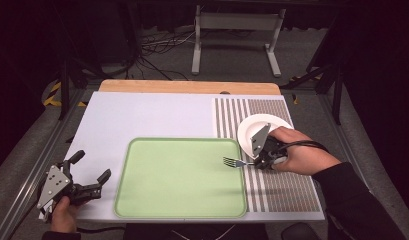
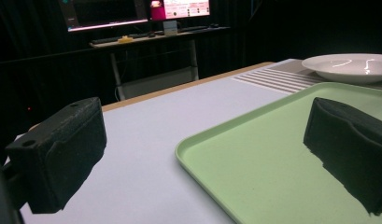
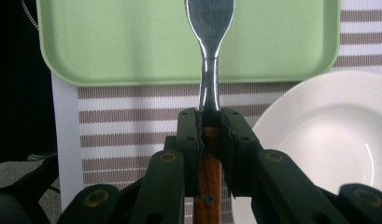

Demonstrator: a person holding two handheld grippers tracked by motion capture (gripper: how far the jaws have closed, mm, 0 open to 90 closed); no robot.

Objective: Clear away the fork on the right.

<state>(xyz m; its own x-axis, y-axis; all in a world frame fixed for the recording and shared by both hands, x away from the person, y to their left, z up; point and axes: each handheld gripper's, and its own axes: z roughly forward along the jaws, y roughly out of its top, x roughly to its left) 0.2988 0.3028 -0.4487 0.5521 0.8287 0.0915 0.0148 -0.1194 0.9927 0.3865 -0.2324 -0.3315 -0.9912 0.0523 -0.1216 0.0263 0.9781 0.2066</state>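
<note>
Over the right-hand edge of the green tray [image 1: 181, 178], a fork [image 1: 234, 162] is carried with its tines above the tray's surface and its wooden handle clamped between the jaws of the right hand-held gripper [image 1: 256, 162]; in the right gripper view the fork [image 3: 210, 51] is seen running straight out from the closed pads, its metal neck crossing the tray's rim. Just beyond the tray's right edge, a striped placemat [image 1: 282, 190] is laid on the desk [image 1: 142, 117], and a white plate [image 1: 252, 131] rests on that mat near the tray's far right corner, partly covered by the right hand [image 1: 302, 155]. Near the tray's left front corner, the left hand-held gripper [image 1: 90, 176] is held with its jaws spread wide and nothing between them, which the left gripper view confirms. The work in hand is judged to be the placing of the fork on the tray. Since the handle is pinched along a narrow, smooth stretch, the fork could pivot or slide in the pads if it is swung quickly. A release made too early, near the rim, could leave it half on the raised edge, from which it might tip onto the mat. A low sweep back could also strike the plate.
</note>
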